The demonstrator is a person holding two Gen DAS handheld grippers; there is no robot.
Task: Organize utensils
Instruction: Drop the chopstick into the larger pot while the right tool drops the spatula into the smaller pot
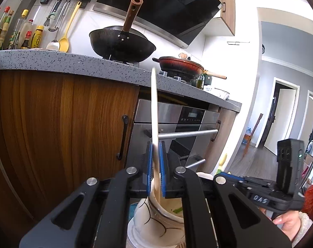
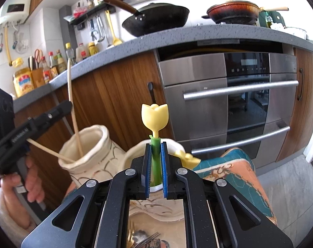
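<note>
Right wrist view: right gripper (image 2: 155, 144) clamped on tulip-topped utensil (image 2: 155, 118) above second vase (image 2: 173, 144), left gripper (image 2: 25, 142) pinching wooden spoon (image 2: 71, 103) inside cream vase (image 2: 88, 157), likely sorting each into its holder.

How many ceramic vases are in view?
2. One vase sits toward the left hand-held gripper, holding the wooden utensils. The second vase sits under the right hand-held gripper, mostly hidden. Others may be hidden.
</note>
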